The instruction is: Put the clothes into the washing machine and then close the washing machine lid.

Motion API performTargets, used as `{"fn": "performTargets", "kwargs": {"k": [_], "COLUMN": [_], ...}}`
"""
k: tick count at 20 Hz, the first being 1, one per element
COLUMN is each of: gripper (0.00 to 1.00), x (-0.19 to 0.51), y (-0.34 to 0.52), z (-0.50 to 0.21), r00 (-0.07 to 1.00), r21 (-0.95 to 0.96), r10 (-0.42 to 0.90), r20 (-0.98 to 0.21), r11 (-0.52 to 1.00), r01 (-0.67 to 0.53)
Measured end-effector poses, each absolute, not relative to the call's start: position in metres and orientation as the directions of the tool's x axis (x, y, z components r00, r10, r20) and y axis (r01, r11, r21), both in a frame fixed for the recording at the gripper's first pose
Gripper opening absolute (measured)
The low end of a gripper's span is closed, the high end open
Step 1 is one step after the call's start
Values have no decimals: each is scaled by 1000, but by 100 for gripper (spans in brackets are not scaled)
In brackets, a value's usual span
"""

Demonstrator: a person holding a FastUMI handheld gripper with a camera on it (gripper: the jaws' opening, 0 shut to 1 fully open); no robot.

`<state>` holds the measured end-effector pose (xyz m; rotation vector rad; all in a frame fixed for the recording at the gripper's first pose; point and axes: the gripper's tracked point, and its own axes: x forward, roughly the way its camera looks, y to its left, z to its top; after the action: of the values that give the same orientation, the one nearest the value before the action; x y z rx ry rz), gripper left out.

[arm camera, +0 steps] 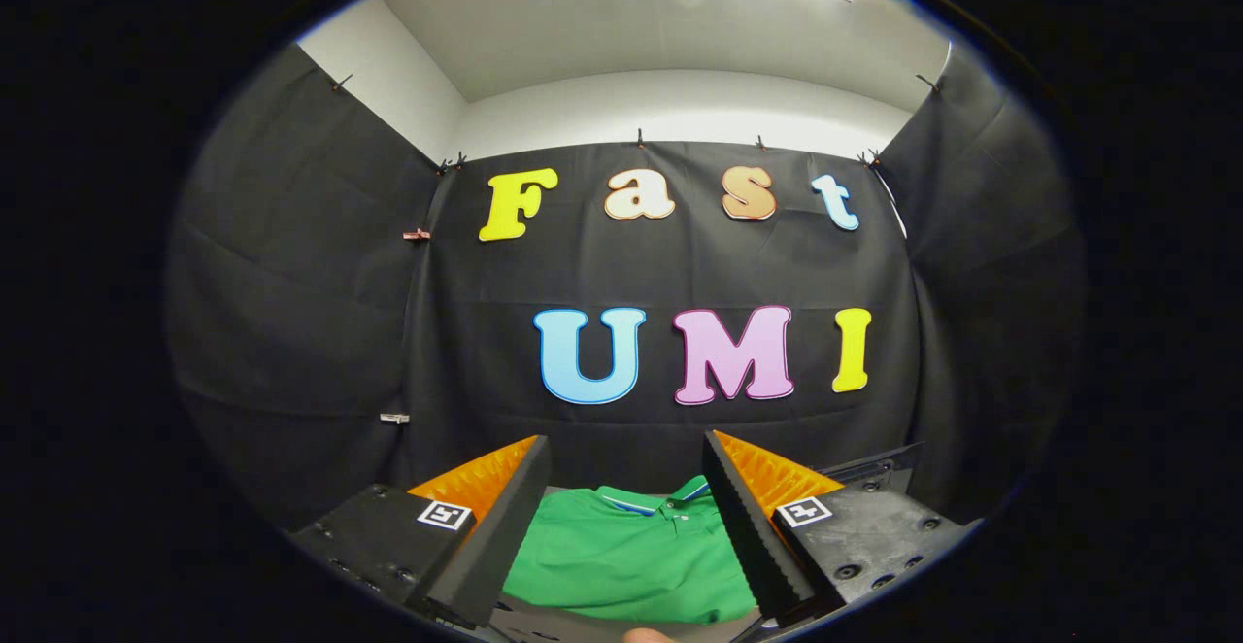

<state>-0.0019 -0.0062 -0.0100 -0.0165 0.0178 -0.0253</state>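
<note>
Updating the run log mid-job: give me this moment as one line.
stage: pre-grasp | gripper: open, nothing held | shirt: green polo, lying flat, seen between and beyond fingers | lid: not done

Gripper — ribbed wedge jaws, black screwed mounts, square tags.

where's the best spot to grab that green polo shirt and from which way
Probably the collar end of the green polo shirt, coming down from above. The shirt lies flat between the fingers of the open claw, collar farthest away, and the doubled fabric at the collar and button placket gives a thicker ridge to pinch than the smooth body.
</note>
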Motion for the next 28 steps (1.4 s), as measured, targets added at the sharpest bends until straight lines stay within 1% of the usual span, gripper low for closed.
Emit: {"fn": "performTargets", "kwargs": {"k": [7, 16, 19, 24, 28], "gripper": [98, 98, 98, 97, 98], "x": [-1, 15, 27, 64, 96], "y": [-8, -14, -17, -36, -47], "z": [-11, -17, -34, -57, -91], "r00": [999, 997, 987, 957, 891], "r21": [-23, -38, -15, -9, -41], "r10": [-36, -30, -10, -46, -49], "r20": [-23, -67, -159, -286, -452], "r11": [999, 999, 1000, 999, 999], "r01": [35, 27, 7, 46, 34]}}
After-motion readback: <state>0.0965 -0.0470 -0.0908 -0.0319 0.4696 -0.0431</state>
